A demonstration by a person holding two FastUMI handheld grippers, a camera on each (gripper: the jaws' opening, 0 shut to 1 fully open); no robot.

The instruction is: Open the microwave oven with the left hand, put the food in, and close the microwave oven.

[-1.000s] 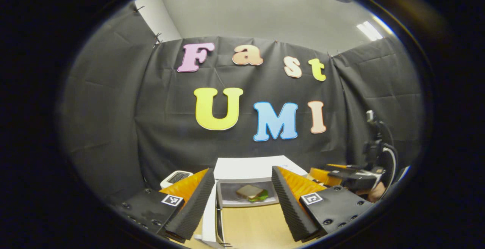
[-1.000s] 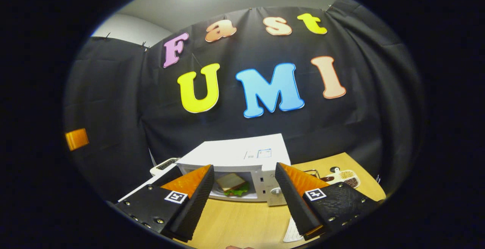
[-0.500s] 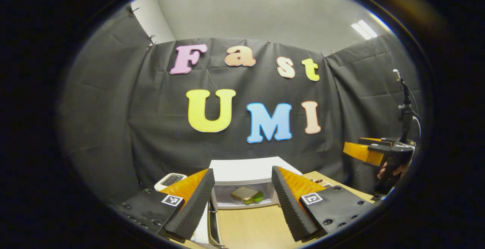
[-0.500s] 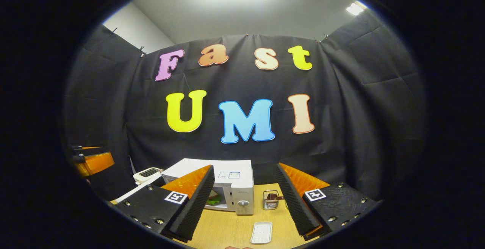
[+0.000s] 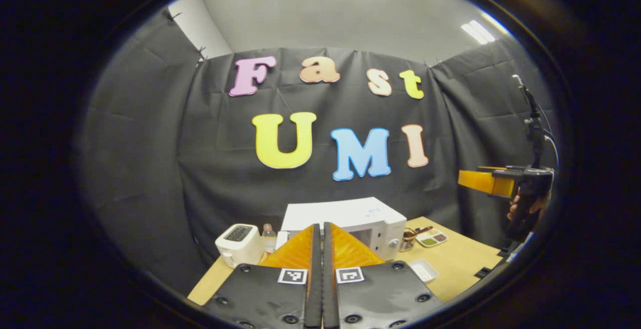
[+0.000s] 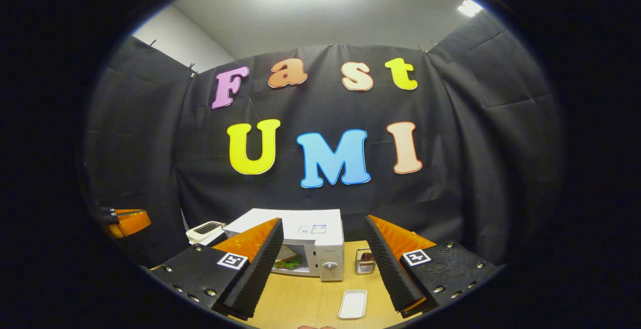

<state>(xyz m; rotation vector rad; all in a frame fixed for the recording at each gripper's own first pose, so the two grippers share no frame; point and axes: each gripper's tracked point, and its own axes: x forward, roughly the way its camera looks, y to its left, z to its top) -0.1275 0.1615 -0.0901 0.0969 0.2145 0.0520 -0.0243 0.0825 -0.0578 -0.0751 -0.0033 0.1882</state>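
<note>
Left gripper view: the left hand-held gripper (image 5: 317, 269) now has its fingers pressed together on nothing, where half a second ago they stood wide apart framing the oven's mouth. It has also drawn back and risen, so more of the table (image 5: 453, 264) lies ahead of it. Just beyond its fingertips sits the microwave oven (image 5: 350, 221); its front is largely hidden behind the fingers, so whether the door is shut cannot be told from here. Off to its left stands a toaster (image 5: 239, 244) with a small bottle (image 5: 269, 236) beside it. Far to its right, held high by a hand (image 5: 526, 209), is the right hand-held gripper (image 5: 483, 181).

In the right gripper view, the right hand-held gripper (image 6: 320, 269) has its fingers wide apart and holds nothing, much as before. Ahead of it lies a small white tray (image 6: 353, 304), then a little wire basket (image 6: 364, 262). Between its fingers the oven front shows the food (image 6: 289, 260), a sandwich with green leaf, already inside. The door (image 6: 210, 239) seems to stand out leftward past the left finger, though the finger hides most of it.

My judgement: food placed, closing is the remaining step, and the left hand-held gripper's closed fingers suit a push on the door.
</note>
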